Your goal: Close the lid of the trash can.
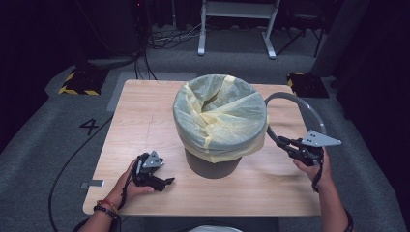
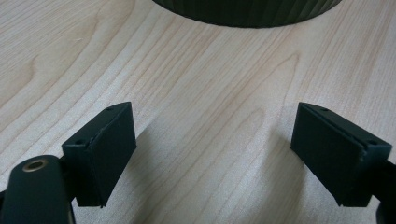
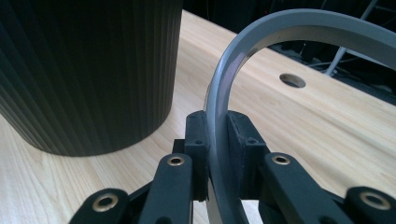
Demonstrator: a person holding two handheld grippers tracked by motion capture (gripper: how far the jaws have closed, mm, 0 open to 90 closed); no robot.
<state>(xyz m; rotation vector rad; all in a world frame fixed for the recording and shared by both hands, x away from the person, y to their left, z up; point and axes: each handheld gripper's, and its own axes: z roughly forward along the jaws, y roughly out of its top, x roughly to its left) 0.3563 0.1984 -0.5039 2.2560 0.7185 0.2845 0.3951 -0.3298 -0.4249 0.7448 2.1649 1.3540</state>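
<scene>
Right tool (image 3: 217, 158) clamped on grey ring (image 3: 224, 84), held in air beside bin (image 1: 212, 162). Left tool (image 2: 215, 154) wide open, empty, low over desk (image 1: 145, 111) near bin base. Yellow bag (image 1: 220, 116) draped over rim. Risk: thin ring slipping or twisting in narrow pinch; lowering off-centre could drag bag loose.

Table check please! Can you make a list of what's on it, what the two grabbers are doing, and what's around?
Surface: light wooden table, a round hole in it.
Job's things: dark ribbed bin lined with a pale yellow bag; grey ring.
Clutter: nothing seen.
Grippers: left gripper open, over bare wood; right gripper shut on the grey ring.
Cables: black cable on the floor, left.
Surroundings: grey carpet, white frame legs.
</scene>
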